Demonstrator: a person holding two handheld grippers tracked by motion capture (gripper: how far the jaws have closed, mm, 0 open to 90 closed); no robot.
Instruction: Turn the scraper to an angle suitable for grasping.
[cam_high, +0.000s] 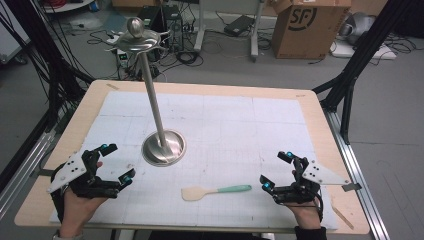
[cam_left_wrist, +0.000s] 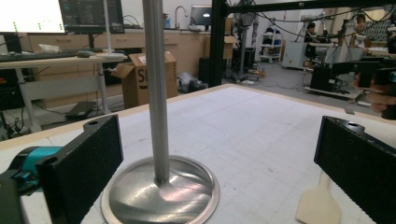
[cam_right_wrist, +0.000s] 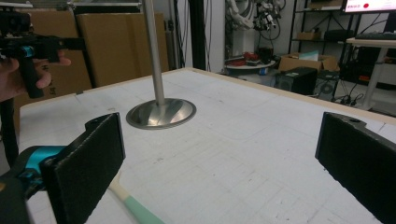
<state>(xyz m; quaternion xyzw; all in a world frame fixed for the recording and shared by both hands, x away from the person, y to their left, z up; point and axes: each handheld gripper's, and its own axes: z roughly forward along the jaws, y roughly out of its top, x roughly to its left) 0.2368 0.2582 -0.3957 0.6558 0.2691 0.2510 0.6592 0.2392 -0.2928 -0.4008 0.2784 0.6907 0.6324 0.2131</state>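
Resting near the front edge of the table (cam_high: 45, 200), the left gripper (cam_high: 118, 164) and the right gripper (cam_high: 276, 171) both stood with jaws spread wide and nothing between them. A spatula (cam_high: 215, 191) — pale wooden blade, mint-green handle — lay flat on the white gridded mat (cam_high: 235, 130) between the two grippers, its handle end just beside the right gripper and touching neither. In the right gripper view its handle (cam_right_wrist: 140, 210) passed beside the lower jaw. A tall metal stand (cam_high: 162, 145) with a round base rose just ahead of the left gripper — in the left gripper view its pole (cam_left_wrist: 156, 93) stood between the open jaws, untouched.
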